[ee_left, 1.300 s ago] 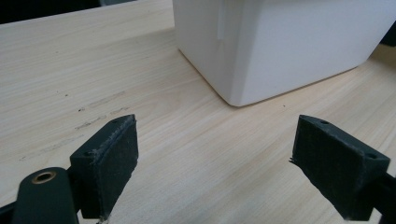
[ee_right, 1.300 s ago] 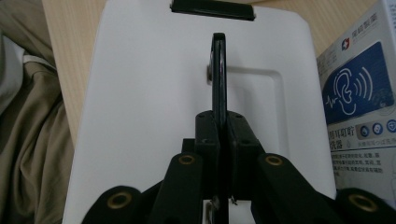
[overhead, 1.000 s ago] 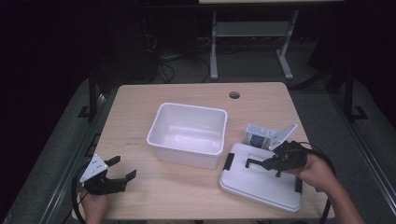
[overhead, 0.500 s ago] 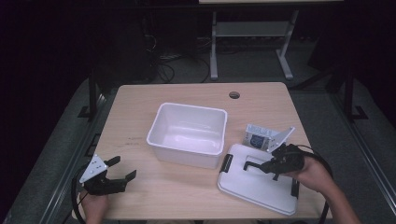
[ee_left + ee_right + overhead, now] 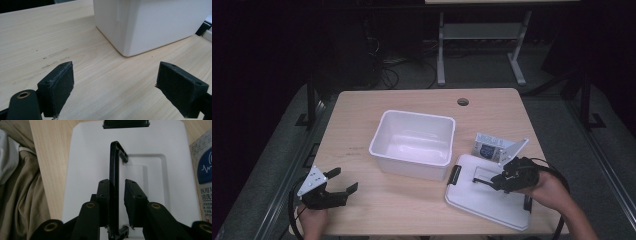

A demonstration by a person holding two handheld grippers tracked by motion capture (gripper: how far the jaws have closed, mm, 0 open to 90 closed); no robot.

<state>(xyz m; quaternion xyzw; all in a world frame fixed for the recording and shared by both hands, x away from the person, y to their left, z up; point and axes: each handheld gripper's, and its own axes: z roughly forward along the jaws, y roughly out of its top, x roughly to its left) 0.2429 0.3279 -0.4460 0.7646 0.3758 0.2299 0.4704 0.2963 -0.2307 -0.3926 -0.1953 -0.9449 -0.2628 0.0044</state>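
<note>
While the white lid (image 5: 490, 192) lies flat on the wooden table (image 5: 377, 100), just right of the white tub (image 5: 413, 144), its black handle (image 5: 114, 182) stands upright between the right gripper (image 5: 117, 195) pads. Those jaws have just been opening: 1 pad touches the handle, the other stands clear, released. Near the front-left corner, the left gripper (image 5: 334, 184) hangs open over bare wood. A printed packet (image 5: 486, 148) lies behind the lid.

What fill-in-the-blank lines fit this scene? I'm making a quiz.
1. The white lid lies flat on the ____.
2. The right gripper has the lid's black ____ between its jaws.
3. The left gripper holds ____.
4. The white bin is ____ inside.
Missing: table; handle; nothing; empty
</note>
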